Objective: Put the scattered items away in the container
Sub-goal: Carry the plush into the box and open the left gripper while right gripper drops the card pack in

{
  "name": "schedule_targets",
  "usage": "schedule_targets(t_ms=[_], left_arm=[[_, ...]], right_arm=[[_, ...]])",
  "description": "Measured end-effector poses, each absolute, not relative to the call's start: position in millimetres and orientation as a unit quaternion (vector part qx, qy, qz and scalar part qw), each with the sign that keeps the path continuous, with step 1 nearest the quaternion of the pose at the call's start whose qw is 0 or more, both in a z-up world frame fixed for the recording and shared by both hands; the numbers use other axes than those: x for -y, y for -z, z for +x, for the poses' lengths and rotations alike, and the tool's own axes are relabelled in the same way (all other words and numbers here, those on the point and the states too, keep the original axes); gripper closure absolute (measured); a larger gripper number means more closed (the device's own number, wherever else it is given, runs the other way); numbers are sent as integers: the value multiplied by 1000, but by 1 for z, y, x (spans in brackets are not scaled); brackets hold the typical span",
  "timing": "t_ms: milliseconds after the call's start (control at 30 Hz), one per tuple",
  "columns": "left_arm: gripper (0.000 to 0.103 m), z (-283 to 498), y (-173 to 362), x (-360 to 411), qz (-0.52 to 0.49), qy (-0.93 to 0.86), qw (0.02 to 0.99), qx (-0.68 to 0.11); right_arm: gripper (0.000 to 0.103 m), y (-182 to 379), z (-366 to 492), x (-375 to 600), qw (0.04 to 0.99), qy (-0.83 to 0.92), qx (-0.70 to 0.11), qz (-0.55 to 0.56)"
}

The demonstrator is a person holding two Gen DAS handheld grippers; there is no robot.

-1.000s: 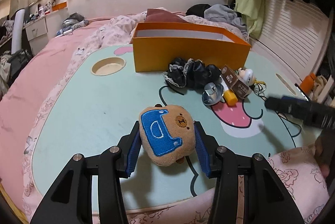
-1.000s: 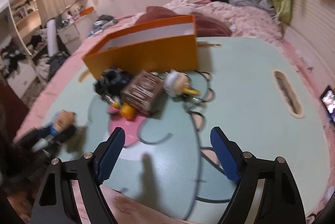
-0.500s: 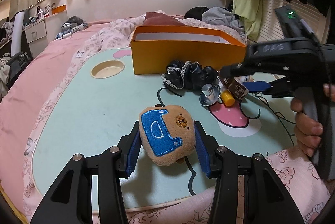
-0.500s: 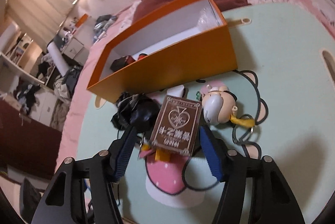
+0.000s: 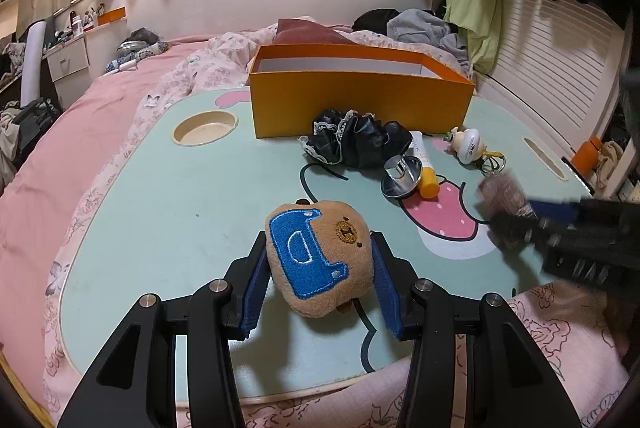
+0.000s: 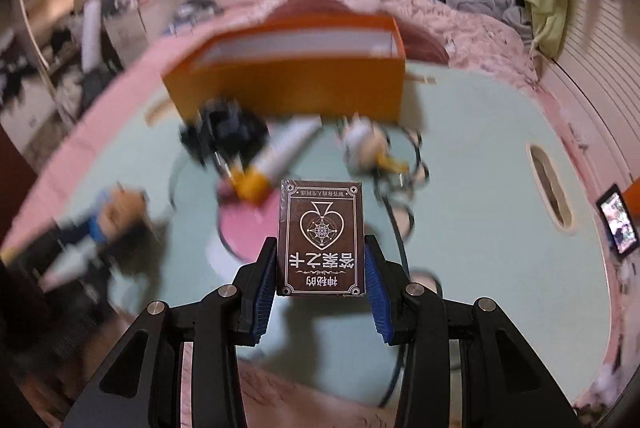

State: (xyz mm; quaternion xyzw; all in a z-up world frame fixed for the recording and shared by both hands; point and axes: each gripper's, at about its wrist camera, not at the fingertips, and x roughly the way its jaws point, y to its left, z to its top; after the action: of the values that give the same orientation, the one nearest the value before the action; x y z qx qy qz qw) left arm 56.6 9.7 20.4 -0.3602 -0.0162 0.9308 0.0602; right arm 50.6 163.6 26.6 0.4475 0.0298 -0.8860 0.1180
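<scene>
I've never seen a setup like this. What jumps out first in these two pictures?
Two black claws with blue pads, each gripping something. The left gripper squeezes a brown plush bear with a blue patch, low over the mint cartoon table. The right gripper, whose jaws have just been closing, clamps a dark brown card box with a heart emblem, and the orange box waits open at the table's far side.

Mint lap table (image 5: 168, 211) on pink bed (image 5: 80, 115): orange box (image 5: 360, 107), black scrunchie (image 5: 356, 143), tube (image 5: 424, 167).
</scene>
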Motion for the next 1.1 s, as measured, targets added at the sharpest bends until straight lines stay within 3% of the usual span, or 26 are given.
schedule_targets(t_ms=[233, 867, 1100], left_arm=[[54, 50, -12, -9, -385, -921, 57, 16], [54, 49, -11, -8, -386, -921, 58, 13], [54, 47, -35, -7, -359, -931, 65, 13]], right_arm=[[63, -16, 57, -158, 93, 895, -70, 431], [63, -20, 64, -162, 97, 896, -60, 430], [63, -37, 69, -161, 104, 910, -62, 397]])
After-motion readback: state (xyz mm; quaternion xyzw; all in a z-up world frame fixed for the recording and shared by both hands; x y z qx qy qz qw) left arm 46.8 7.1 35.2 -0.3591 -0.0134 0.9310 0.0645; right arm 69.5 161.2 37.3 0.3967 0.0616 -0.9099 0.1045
